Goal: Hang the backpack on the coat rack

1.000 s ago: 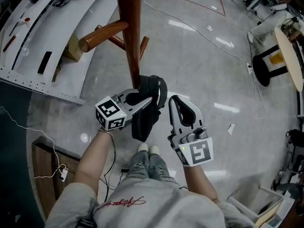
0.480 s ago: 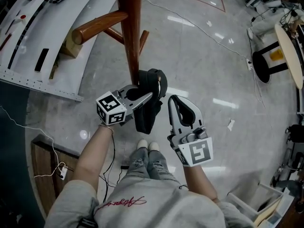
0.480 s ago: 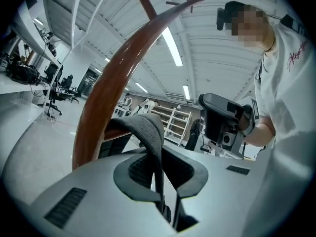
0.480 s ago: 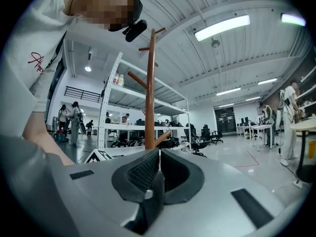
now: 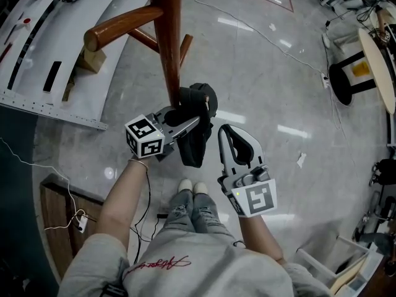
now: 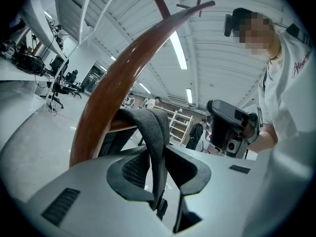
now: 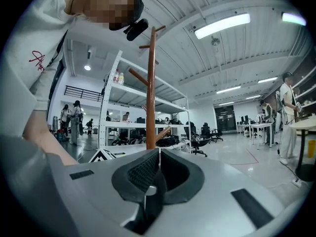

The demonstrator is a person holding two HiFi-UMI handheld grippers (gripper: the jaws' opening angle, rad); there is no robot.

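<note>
The black backpack [image 5: 195,142] hangs beside the brown wooden coat rack pole [image 5: 168,42]. Its grey top strap [image 6: 153,142] runs up over a short peg next to the pole [image 6: 111,88]. My left gripper [image 5: 197,121] points level at the strap. Its jaws are opening: the strap still lies between them, against the left pad, with a gap on the right side [image 6: 160,154]. My right gripper [image 5: 224,130] stays just right of the bag, shut and holding nothing [image 7: 159,154]. The rack [image 7: 150,98] stands ahead of it.
The rack's angled pegs [image 5: 127,30] stick out to the left above the polished floor. A white workbench [image 5: 55,54] runs along the left. A cable [image 5: 266,39] crosses the floor, and a black stool [image 5: 346,85] stands at the right. The person's shoes [image 5: 192,187] are under the bag.
The left gripper and backpack have shifted slightly up toward the rack pole. The right gripper has stayed where it was.
</note>
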